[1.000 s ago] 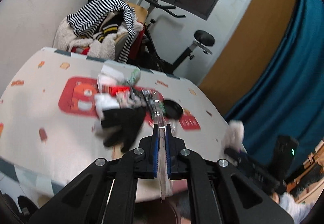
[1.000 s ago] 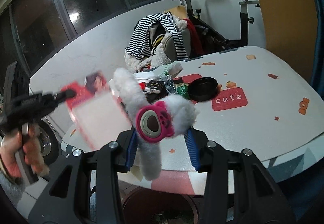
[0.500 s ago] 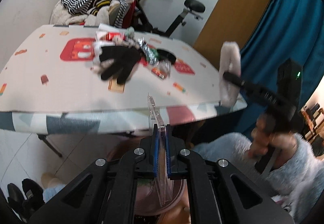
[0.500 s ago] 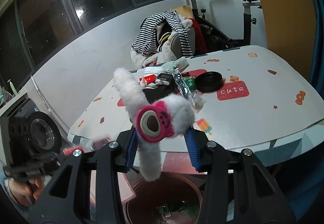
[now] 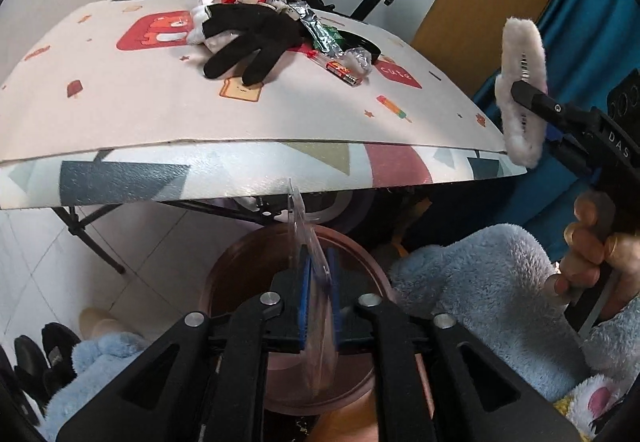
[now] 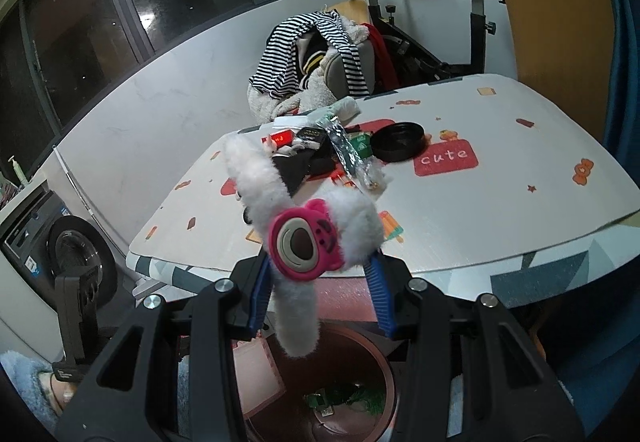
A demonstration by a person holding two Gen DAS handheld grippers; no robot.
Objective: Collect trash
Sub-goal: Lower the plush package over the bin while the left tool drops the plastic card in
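My left gripper (image 5: 319, 274) is shut on a clear plastic package (image 5: 316, 306), held edge-on over the round brown trash bin (image 5: 240, 258) under the table edge. In the right wrist view the package (image 6: 256, 374) shows a pinkish card hanging over the bin (image 6: 380, 366), which holds some green trash. My right gripper (image 6: 320, 270) is shut on a fluffy white earmuff with a pink bear face (image 6: 304, 246), held above the bin at the table's near edge; it also shows in the left wrist view (image 5: 520, 98).
On the patterned table (image 5: 160, 110) lie a black glove (image 5: 248, 38), foil wrappers (image 5: 320, 30), a small plastic wrapper (image 5: 352, 66) and a black round lid (image 6: 398, 141). Behind stand a clothes-piled chair (image 6: 316, 54) and an exercise bike (image 6: 400, 2). A washing machine (image 6: 60, 254) stands left.
My left gripper has dropped from table height to below the table edge, carrying the plastic package down over the bin. My right gripper has held the earmuff nearly still.
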